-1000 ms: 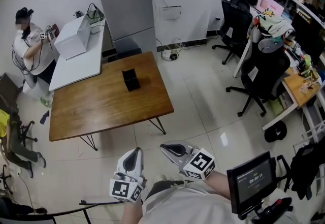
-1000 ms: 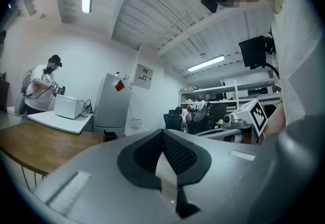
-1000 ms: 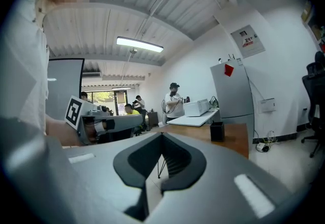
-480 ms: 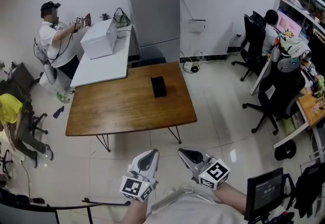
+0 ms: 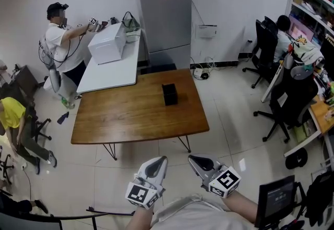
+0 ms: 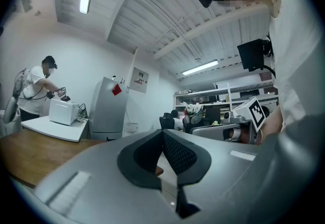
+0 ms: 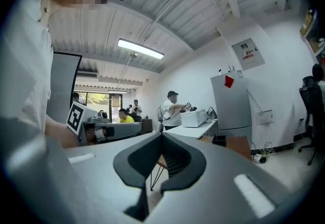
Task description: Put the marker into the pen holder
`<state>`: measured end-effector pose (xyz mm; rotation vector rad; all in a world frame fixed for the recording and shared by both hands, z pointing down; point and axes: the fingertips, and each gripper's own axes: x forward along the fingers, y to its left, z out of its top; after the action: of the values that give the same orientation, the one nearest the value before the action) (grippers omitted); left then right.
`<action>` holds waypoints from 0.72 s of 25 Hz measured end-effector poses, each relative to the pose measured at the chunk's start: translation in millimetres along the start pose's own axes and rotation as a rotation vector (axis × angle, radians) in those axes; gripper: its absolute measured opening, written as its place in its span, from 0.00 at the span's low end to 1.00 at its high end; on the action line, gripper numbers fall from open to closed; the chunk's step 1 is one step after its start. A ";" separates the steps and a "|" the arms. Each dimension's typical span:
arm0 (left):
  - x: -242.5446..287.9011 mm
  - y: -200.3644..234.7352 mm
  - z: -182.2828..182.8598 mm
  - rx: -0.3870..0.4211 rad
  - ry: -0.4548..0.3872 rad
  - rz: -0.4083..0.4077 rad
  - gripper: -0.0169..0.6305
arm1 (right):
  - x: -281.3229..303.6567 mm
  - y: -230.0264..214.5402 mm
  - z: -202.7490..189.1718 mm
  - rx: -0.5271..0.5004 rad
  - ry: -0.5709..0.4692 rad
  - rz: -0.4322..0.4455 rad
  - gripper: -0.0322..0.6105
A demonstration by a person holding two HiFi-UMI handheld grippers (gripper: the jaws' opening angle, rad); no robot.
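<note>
A black square pen holder [image 5: 169, 94] stands on the right half of a brown wooden table [image 5: 130, 114], also seen small in the right gripper view [image 7: 219, 140]. No marker shows in any view. My left gripper [image 5: 158, 161] and right gripper [image 5: 196, 160] hang side by side over the tiled floor, well short of the table's near edge. Both point toward the table. In the left gripper view the left gripper's [image 6: 162, 134] jaws meet with nothing between them. The right gripper [image 7: 161, 137] is shut and empty too.
A white table [image 5: 112, 70] with a white box [image 5: 107, 44] adjoins the wooden one at the back, beside a grey cabinet [image 5: 167, 20]. A person [image 5: 60, 41] stands at its left end. Office chairs [image 5: 289, 98] crowd the right, and a screen on a stand [image 5: 274, 200] sits near my right elbow.
The head view has swung left and moved, so the table, pen holder and cabinet now sit further right in frame. Both grippers stay shut, side by side, low in the view.
</note>
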<state>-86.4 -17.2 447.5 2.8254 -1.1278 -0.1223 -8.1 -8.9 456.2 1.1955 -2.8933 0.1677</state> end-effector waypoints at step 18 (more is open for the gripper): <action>20.3 0.8 -1.3 -0.008 0.025 -0.011 0.05 | 3.7 -20.4 -6.0 0.012 0.021 -0.013 0.05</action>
<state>-72.1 -31.8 448.1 2.8190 -1.1042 -0.0919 3.5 -25.2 464.4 1.2070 -2.8704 0.1963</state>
